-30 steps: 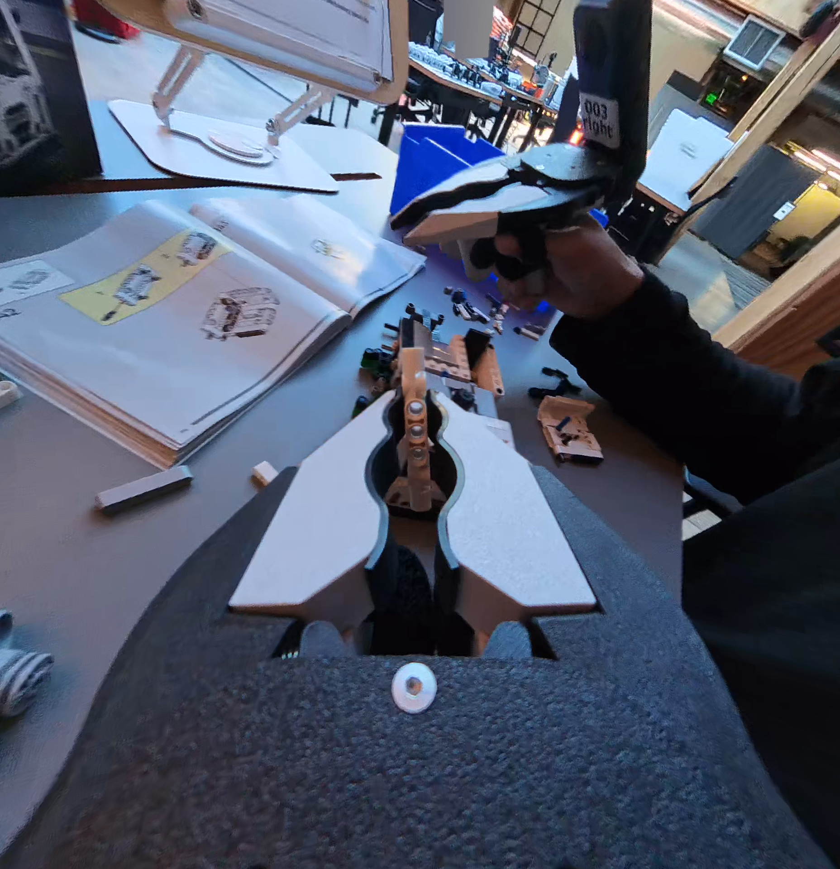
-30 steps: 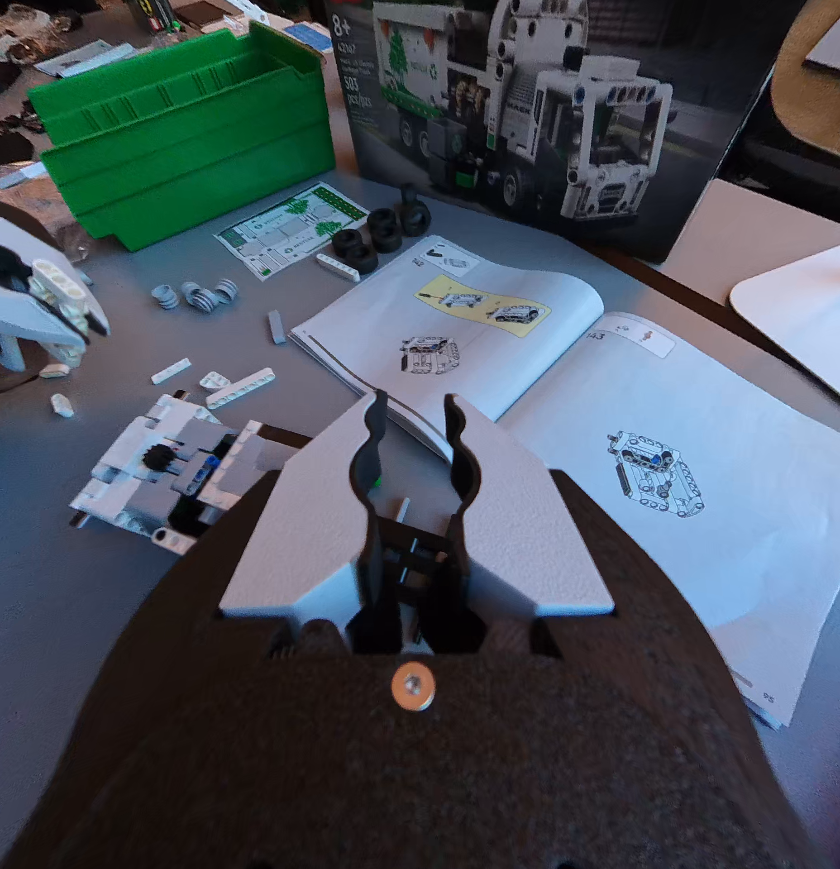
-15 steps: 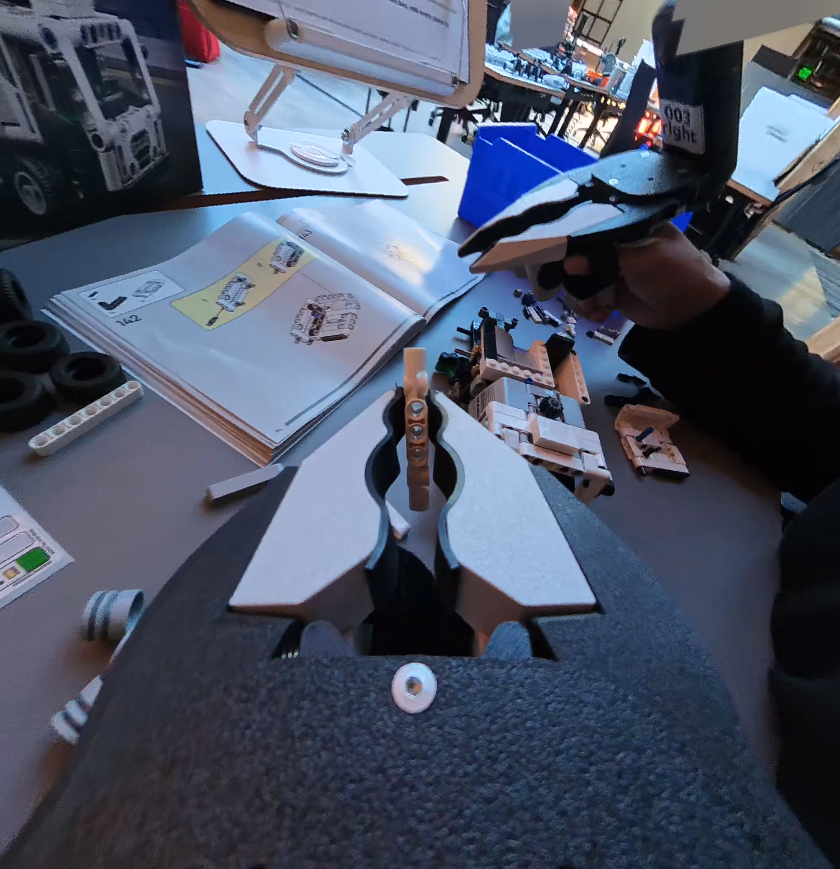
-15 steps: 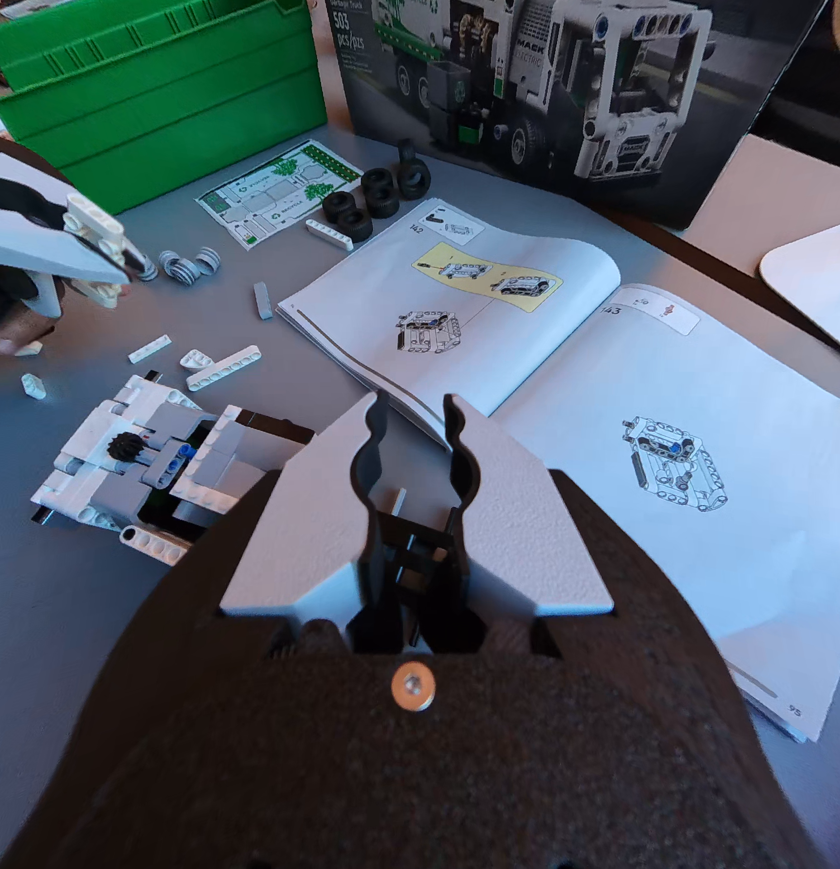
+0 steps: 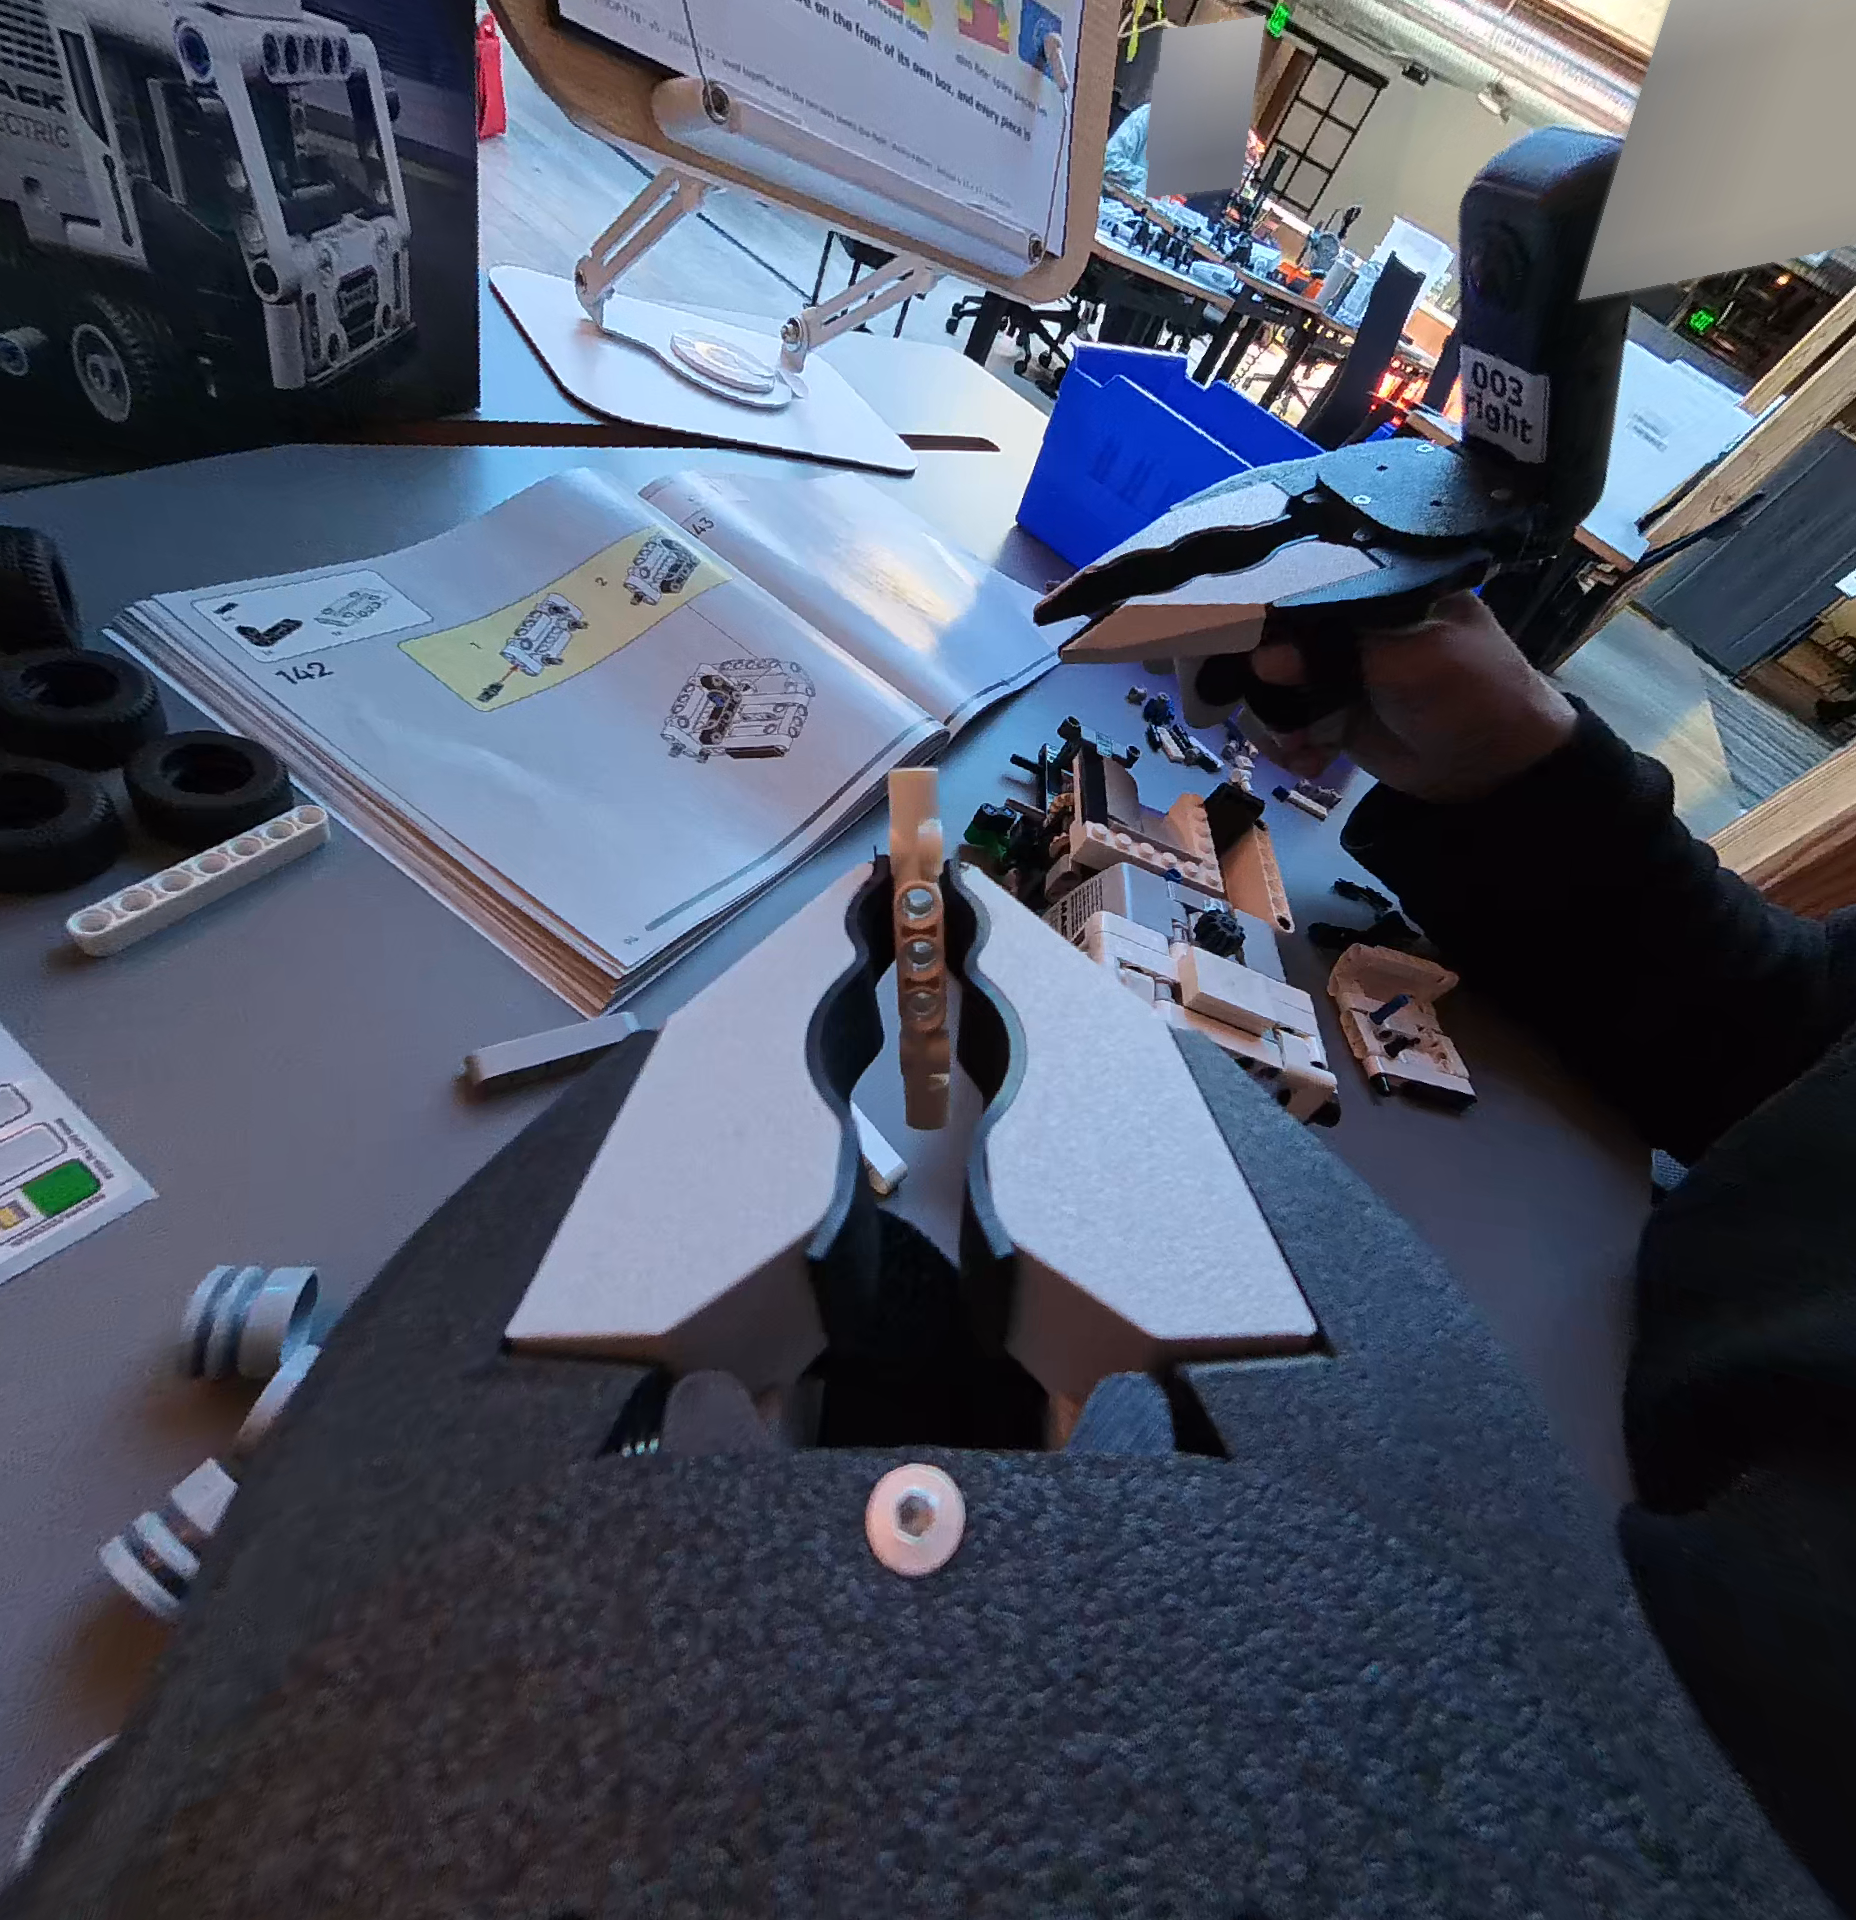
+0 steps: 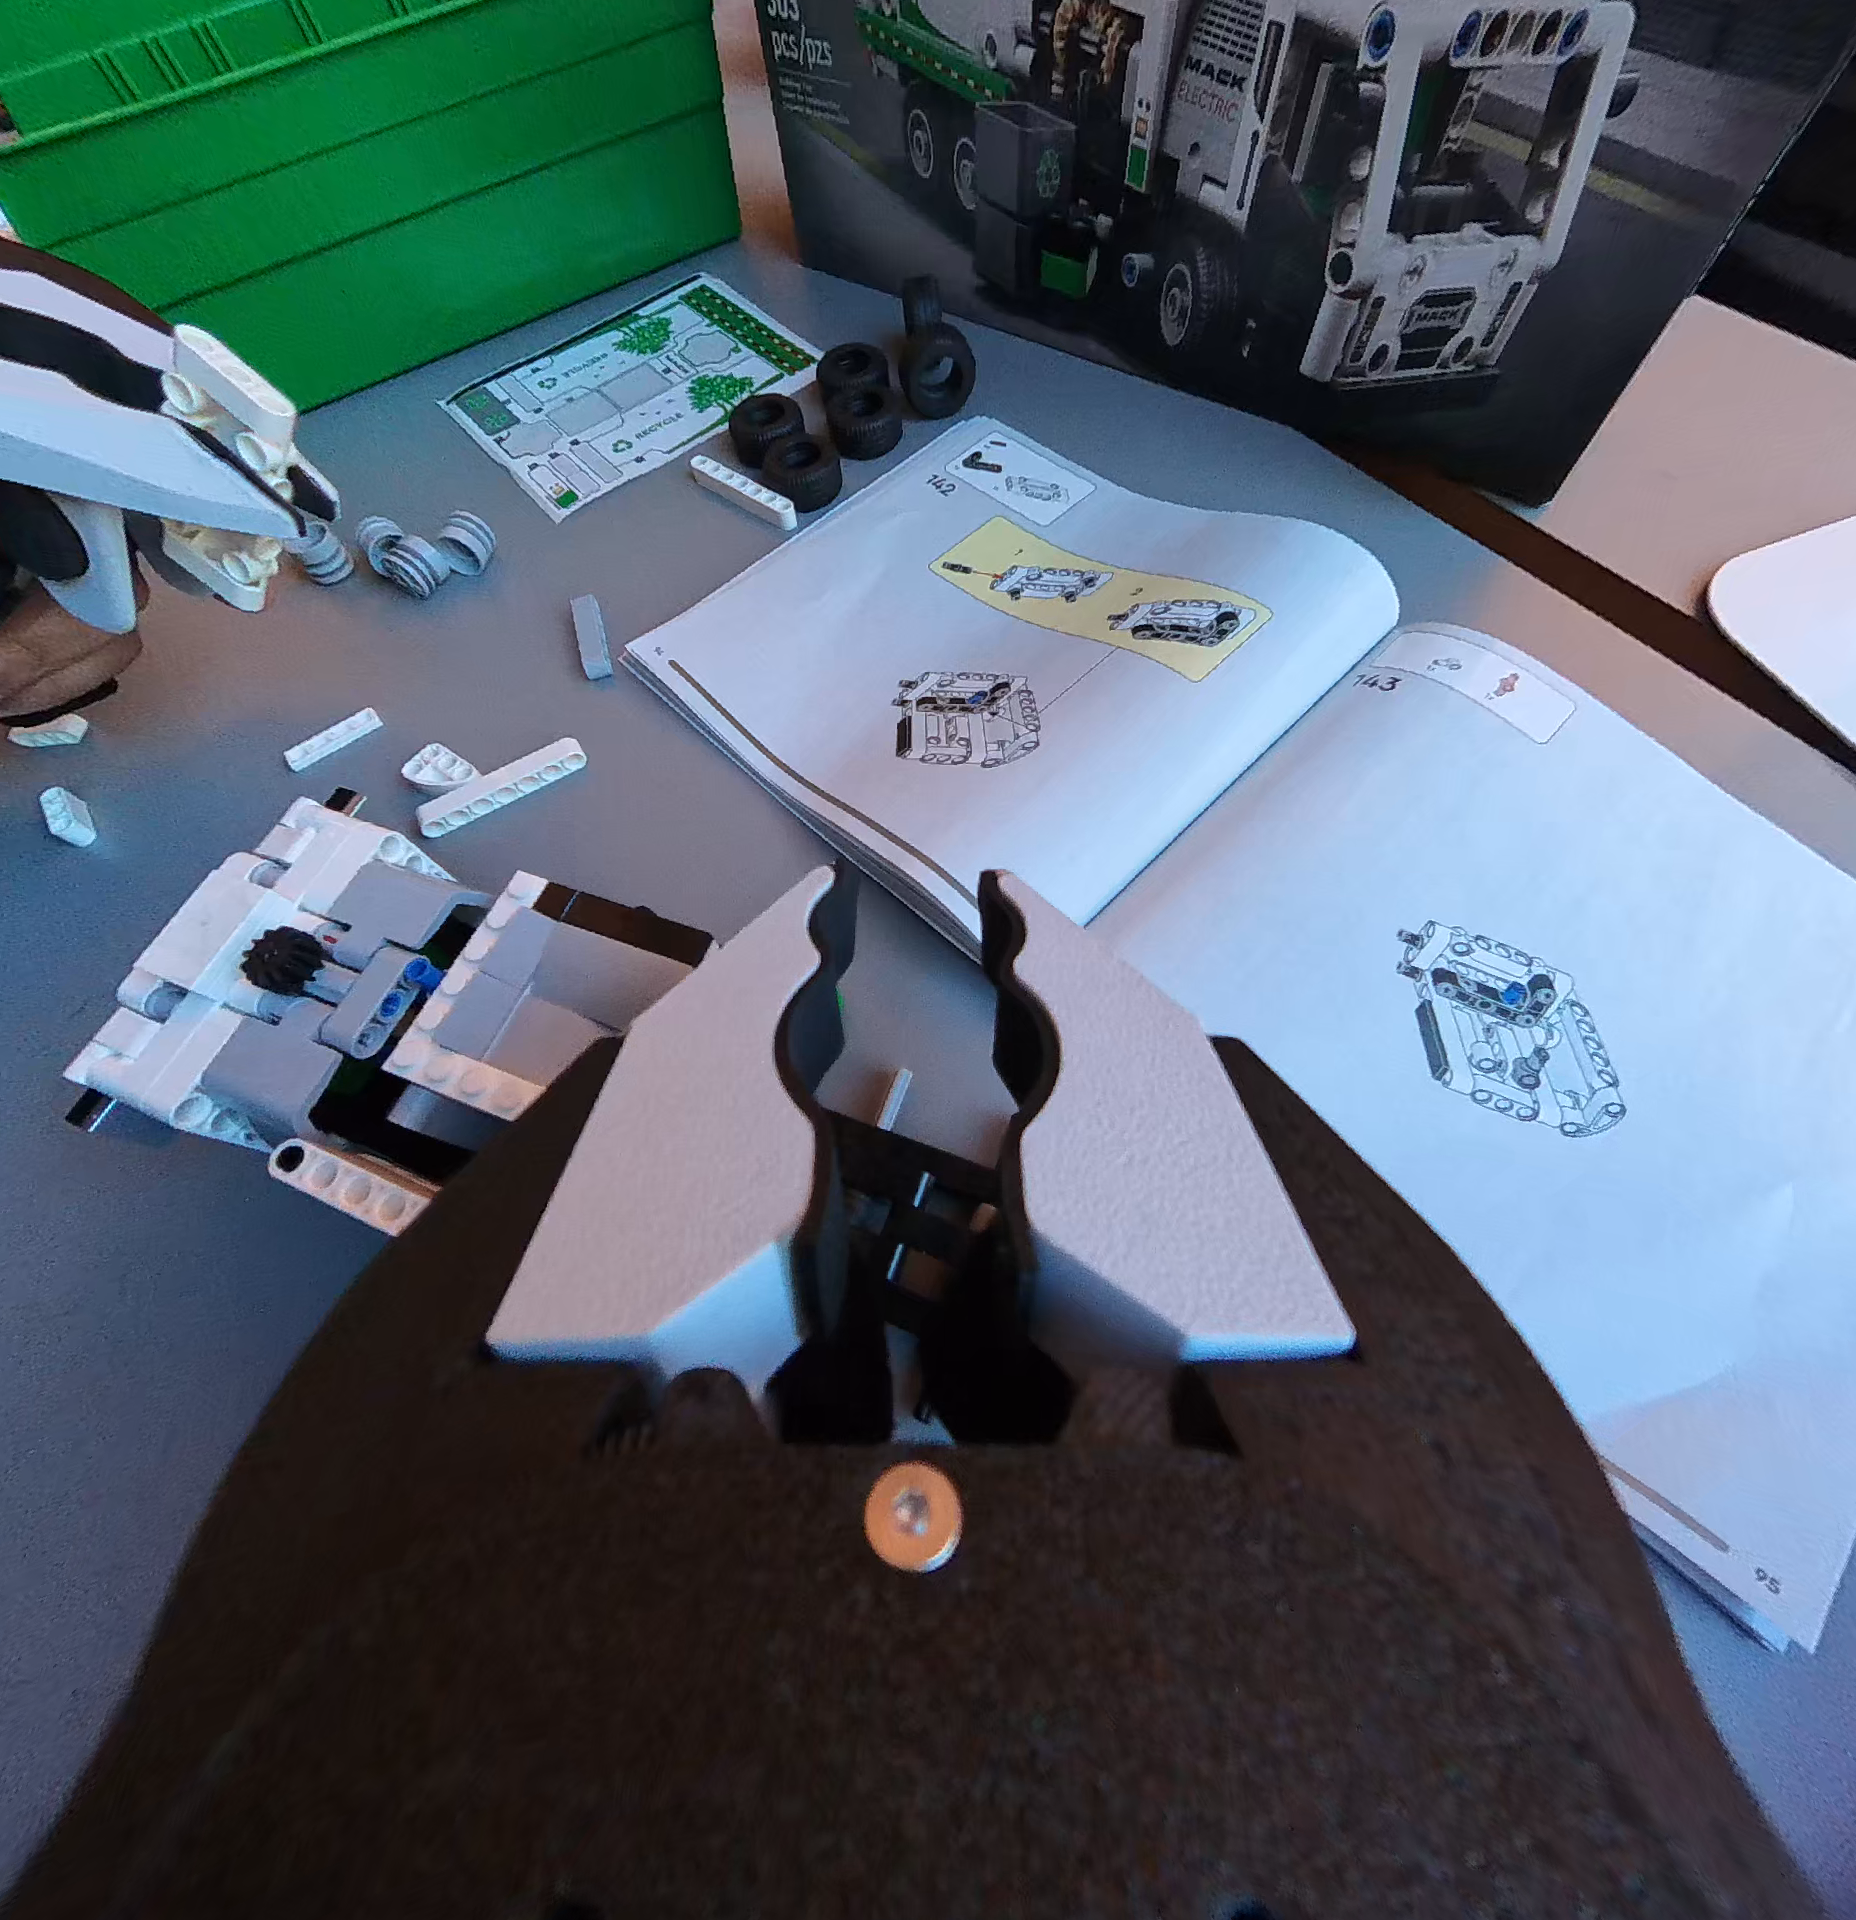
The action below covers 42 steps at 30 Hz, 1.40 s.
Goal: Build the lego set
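Beam (image 5: 919,966) — pinched in left tongs (image 5: 916,883)

I am holding my left gripper (image 5: 919,904) raised, its fingers (image 5: 737,1101) pinching a small piece between them. I am keeping my right gripper (image 6: 908,904) lifted too, its fingers (image 6: 1121,1122) standing apart with nothing between, my right hand (image 5: 1423,696) wrapping its grip.

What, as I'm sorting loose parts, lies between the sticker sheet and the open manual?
Right wrist view: a cluster of black tyres and one white holed beam lie between sticker sheet and manual.
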### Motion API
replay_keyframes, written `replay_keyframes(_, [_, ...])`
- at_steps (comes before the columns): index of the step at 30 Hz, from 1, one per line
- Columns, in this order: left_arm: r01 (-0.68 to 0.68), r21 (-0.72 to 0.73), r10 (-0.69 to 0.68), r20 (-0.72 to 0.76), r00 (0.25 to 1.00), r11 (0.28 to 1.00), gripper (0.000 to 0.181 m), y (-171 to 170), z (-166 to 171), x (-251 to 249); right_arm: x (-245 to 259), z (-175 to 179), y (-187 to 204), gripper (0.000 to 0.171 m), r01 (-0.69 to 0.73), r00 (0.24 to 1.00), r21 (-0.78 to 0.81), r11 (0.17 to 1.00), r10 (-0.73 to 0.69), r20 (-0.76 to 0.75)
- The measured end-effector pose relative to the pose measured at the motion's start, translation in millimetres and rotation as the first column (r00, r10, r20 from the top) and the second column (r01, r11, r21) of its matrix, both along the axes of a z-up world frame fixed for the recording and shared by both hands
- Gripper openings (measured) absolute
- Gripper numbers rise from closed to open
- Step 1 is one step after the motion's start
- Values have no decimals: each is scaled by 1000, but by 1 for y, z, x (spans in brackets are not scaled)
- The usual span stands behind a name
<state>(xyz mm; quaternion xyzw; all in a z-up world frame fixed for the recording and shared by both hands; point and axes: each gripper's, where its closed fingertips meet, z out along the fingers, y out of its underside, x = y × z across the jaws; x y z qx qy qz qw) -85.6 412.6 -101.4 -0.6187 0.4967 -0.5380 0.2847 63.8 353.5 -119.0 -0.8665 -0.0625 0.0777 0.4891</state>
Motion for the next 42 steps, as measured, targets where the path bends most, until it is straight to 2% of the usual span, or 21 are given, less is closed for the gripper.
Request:
replay_keyframes(6, [-5, 28, 5, -14, 1000, 1000, 7, 0, -2, 0, 1, 7, -2, 23, 3, 1000, 15, 1000, -3, -2])
replay_keyframes(9, [-3, 87, 2, 4, 1000, 996, 7, -3, 3, 0, 4, 30, -11, 23, 9, 1000, 55, 998, -10, 14])
replay_keyframes(11, [20, 119, -26, 52, 998, 993, 7, -11, 12, -1, 13, 63, -26, 21, 36, 998, 124, 992, -43, 54])
replay_keyframes(13, [51, 85, -60, 105, 993, 995, 7, -24, 27, -3, 16, 92, -54, 22, 50, 997, 176, 983, -61, 56])
replay_keyframes(15, [81, 54, -88, 150, 985, 995, 7, -42, 46, -9, 20, 99, -91, 21, 88, 989, 158, 984, -105, 102])
replay_keyframes(18, [113, 76, -122, 133, 984, 991, 7, -78, 60, -17, 15, 78, -156, 18, 163, 970, 98, 982, -178, 164])
replay_keyframes(21, [163, 73, -168, 83, 982, 984, 7, -122, 56, -18, 4, 27, -213, 12, 256, 957, 20, 966, -256, 134])
replay_keyframes(23, [195, 64, -198, 39, 979, 979, 7, -151, 45, -14, -9, -9, -235, 15, 288, 956, -69, 955, -283, 81])
replay_keyframes(26, [242, 36, -242, 0, 970, 970, 7, -190, 26, -6, -24, -43, -246, 17, 294, 952, -140, 946, -277, 129])
replay_keyframes(28, [278, 9, -278, 2, 961, 961, 7, -213, 18, 0, -21, -58, -251, 16, 323, 935, -160, 933, -287, 209])
replay_keyframes(30, [293, 15, -293, -21, 956, 956, 6, -227, 8, 6, -19, -66, -252, 17, 329, 933, -171, 929, -292, 209])
replay_keyframes(35, [298, 47, -294, -77, 953, 953, 6, -237, -12, 17, -16, -69, -249, 16, 317, 942, -158, 935, -290, 171])
replay_keyframes(42, [300, 41, -296, -72, 952, 953, 6, -235, -11, 21, -17, -71, -246, 10, 306, 941, -152, 940, -274, 198])
